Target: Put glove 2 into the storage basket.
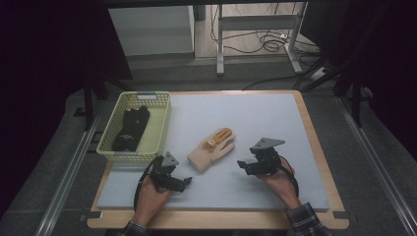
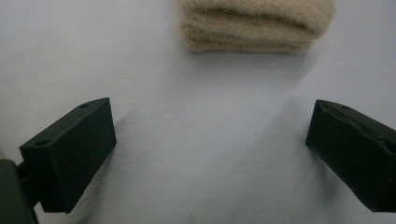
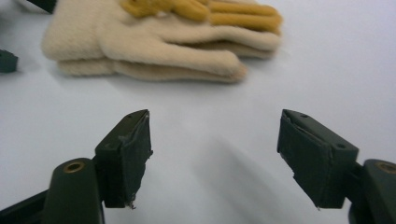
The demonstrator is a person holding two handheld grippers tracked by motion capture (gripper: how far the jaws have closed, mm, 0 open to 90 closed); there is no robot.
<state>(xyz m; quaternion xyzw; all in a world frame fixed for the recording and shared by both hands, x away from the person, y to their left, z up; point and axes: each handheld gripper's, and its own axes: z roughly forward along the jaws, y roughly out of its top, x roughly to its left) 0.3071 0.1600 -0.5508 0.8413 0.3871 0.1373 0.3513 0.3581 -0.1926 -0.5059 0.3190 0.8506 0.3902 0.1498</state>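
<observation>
Closing in from both sides on the fuzzy cream-and-mustard knitted glove [image 1: 212, 149], left gripper [image 1: 183, 185] and right gripper [image 1: 243, 165] both spread wide, clamping presumably next.

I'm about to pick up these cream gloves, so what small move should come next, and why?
Probably ease the left gripper forward to the cuff end of the cream gloves. Both its jaws and those of the right gripper stand open and empty on either side, short of the stacked pair, which lies flat on the grey mat beside the yellow basket.
</observation>
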